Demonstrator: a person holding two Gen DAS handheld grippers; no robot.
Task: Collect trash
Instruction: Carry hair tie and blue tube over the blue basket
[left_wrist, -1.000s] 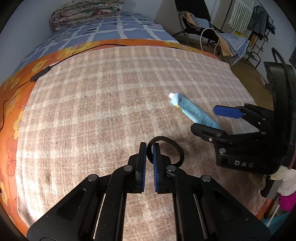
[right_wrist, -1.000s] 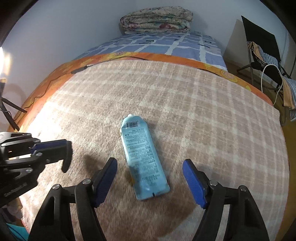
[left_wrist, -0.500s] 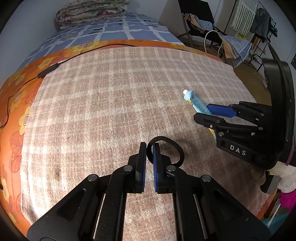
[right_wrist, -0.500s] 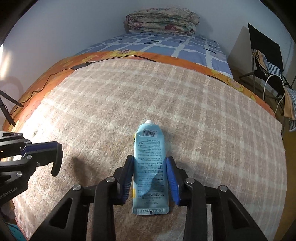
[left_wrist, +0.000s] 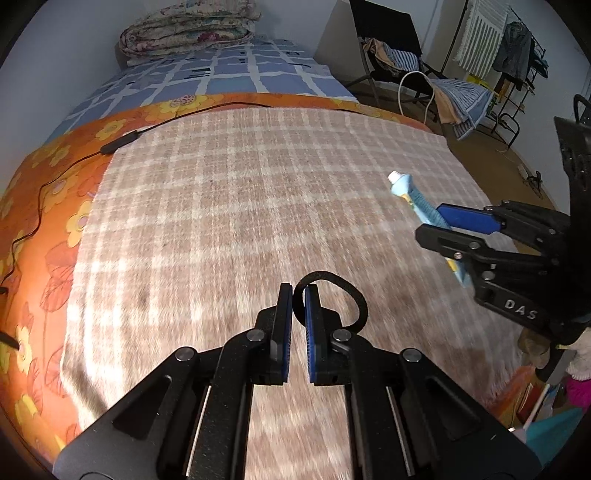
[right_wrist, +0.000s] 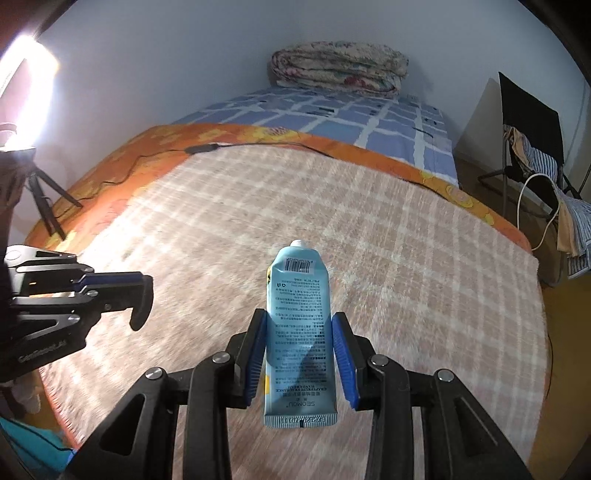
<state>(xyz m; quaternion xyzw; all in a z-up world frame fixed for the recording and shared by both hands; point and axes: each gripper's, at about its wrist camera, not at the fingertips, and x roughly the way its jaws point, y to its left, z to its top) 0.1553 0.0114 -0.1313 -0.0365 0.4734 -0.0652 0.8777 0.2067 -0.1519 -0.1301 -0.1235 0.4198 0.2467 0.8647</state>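
My right gripper (right_wrist: 300, 332) is shut on a light blue cream tube (right_wrist: 299, 314) and holds it above the plaid blanket (right_wrist: 369, 229), cap pointing away. The tube also shows in the left wrist view (left_wrist: 417, 199), clamped in the right gripper (left_wrist: 439, 225) at the right. My left gripper (left_wrist: 298, 295) is shut on a black hair tie (left_wrist: 347, 295), whose loop sticks out to the right of the fingers. In the right wrist view the left gripper (right_wrist: 140, 295) is at the left edge.
The bed has an orange flowered sheet (left_wrist: 44, 206) with a black cable (left_wrist: 122, 144) on it, a blue checked cover (left_wrist: 229, 74) and a folded quilt (left_wrist: 188, 33) at the far end. A chair with clothes (left_wrist: 399, 55) stands on the right. A tripod (right_wrist: 44, 199) stands left.
My right gripper has closed on the tube and lifted it off the blanket. My left gripper stays shut on the hair tie and has risen a little.
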